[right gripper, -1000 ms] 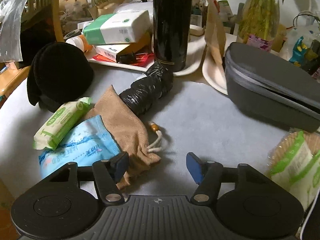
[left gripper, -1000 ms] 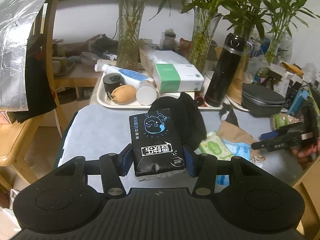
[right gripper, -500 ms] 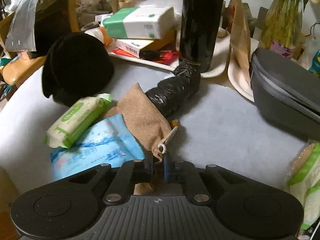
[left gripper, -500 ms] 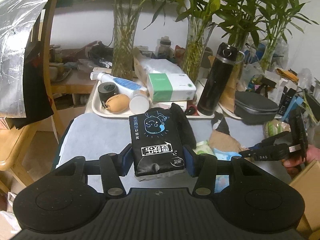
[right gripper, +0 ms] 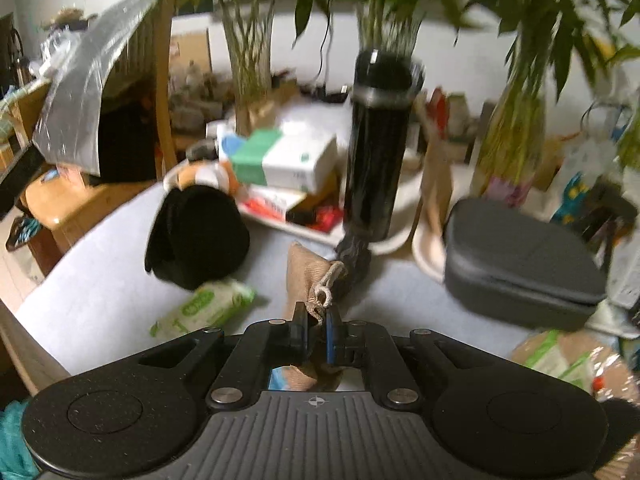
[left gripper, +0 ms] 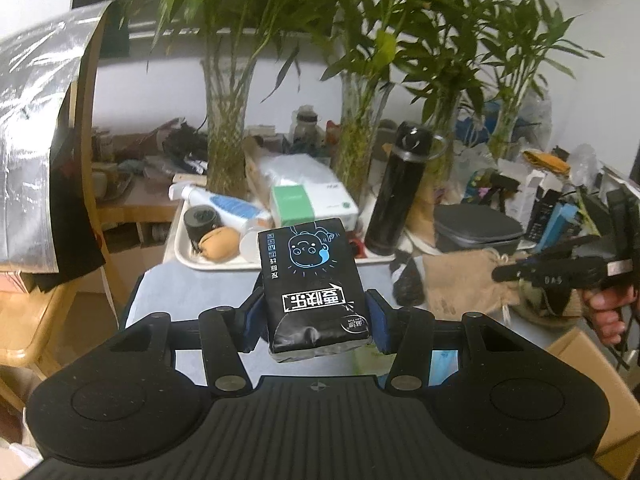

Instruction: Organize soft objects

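Above the desk [right gripper: 100,300], right gripper [right gripper: 318,330] fingers pinch the burlap pouch [right gripper: 306,276], left gripper [left gripper: 316,320] clamps the black tissue pack [left gripper: 314,280]; both need a drop spot

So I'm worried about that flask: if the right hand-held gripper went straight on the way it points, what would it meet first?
Probably the black roll lying just past the burlap pouch that the right hand-held gripper pinches, then the flask behind it. Depth is hard to judge in this blurred view.
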`<state>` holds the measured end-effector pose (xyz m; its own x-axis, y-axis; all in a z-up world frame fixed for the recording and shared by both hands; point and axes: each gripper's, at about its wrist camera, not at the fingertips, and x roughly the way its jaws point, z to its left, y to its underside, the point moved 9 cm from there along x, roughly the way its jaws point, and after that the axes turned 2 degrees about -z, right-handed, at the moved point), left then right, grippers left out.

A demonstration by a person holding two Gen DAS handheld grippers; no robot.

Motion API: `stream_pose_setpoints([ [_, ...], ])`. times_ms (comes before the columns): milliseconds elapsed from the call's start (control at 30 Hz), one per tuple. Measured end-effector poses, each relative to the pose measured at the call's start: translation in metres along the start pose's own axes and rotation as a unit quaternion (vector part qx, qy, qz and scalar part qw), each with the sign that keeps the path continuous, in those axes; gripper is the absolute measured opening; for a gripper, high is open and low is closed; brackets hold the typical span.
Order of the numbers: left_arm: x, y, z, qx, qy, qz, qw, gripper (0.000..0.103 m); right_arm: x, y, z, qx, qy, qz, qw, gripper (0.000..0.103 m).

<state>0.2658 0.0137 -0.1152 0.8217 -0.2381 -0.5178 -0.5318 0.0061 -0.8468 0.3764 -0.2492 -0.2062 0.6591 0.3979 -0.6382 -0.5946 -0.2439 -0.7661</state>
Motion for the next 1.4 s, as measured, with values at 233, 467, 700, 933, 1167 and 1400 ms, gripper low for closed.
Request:
stream_pose_setpoints([
  [233, -0.015, -0.011, -0.015, 0.009, 0.012, -0.01, 0.9998, 0.05, -0.049, -0.031, 0.0, -0.009, 0.02, -0.034, 0.999, 0.01],
  [467, -0.033, -0.024, -0.035, 0.037, 0.018, -0.016, 0.999, 0.05, -0.093, -0.055, 0.001, 0.004, 0.04, -0.053, 0.998, 0.01],
  [700, -0.054, -0.034, -0.053, 0.064, 0.02, -0.008, 0.9977, 0.05, -0.14, -0.057, 0.015, 0.037, 0.036, -0.056, 0.997, 0.01],
  [933, -0.069, -0.024, -0.061, 0.053, 0.023, 0.011, 0.9983, 0.05, -0.173, -0.042, 0.034, 0.056, 0.029, -0.059, 0.996, 0.01],
  [1167, -0.08, -0.001, -0.075, 0.068, 0.034, 0.023, 0.9968, 0.05, -0.198, -0.023, 0.055, 0.072, 0.016, -0.05, 0.996, 0.01],
  [1400, -0.077, 0.023, -0.076, 0.059, 0.032, 0.056, 0.9962, 0.05, -0.216, -0.01, 0.076, 0.085, 0.016, -0.043, 0.995, 0.01],
])
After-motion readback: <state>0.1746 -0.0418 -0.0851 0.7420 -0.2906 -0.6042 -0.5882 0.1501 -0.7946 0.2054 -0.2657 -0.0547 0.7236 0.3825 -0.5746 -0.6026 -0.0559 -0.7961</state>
